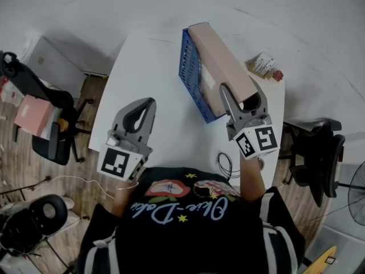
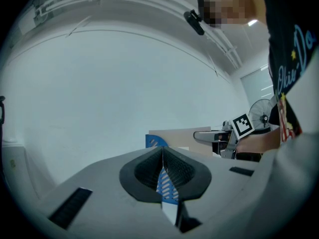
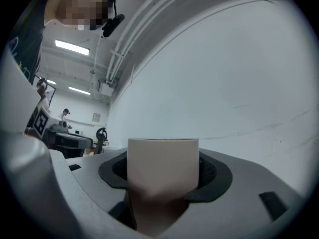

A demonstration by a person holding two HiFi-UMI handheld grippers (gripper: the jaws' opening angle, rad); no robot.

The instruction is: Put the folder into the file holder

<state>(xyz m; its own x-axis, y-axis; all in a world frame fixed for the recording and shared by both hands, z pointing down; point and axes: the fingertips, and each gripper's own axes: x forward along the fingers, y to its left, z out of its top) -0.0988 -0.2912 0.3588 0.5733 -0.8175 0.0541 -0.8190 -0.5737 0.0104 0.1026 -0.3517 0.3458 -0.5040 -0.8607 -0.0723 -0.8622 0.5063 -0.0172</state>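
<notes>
A blue perforated file holder [image 1: 191, 76] stands on the white table [image 1: 142, 61], toward its far side. A tan folder [image 1: 219, 64] leans along the holder's right side, its upper edge above the blue wall. My right gripper [image 1: 240, 96] is shut on the folder's near end. In the right gripper view the folder [image 3: 162, 178] fills the gap between the jaws. My left gripper [image 1: 149, 103] hovers over the table left of the holder, shut and empty. The left gripper view shows the holder [image 2: 155, 141] and folder [image 2: 184, 136] beyond its closed jaws.
A small pack of cards [image 1: 263, 65] lies at the table's far right corner. A black cable [image 1: 227, 164] curls near the front edge. Office chairs stand at the left [image 1: 51, 124] and right [image 1: 319, 153] of the table, and a fan [image 1: 356, 187] at far right.
</notes>
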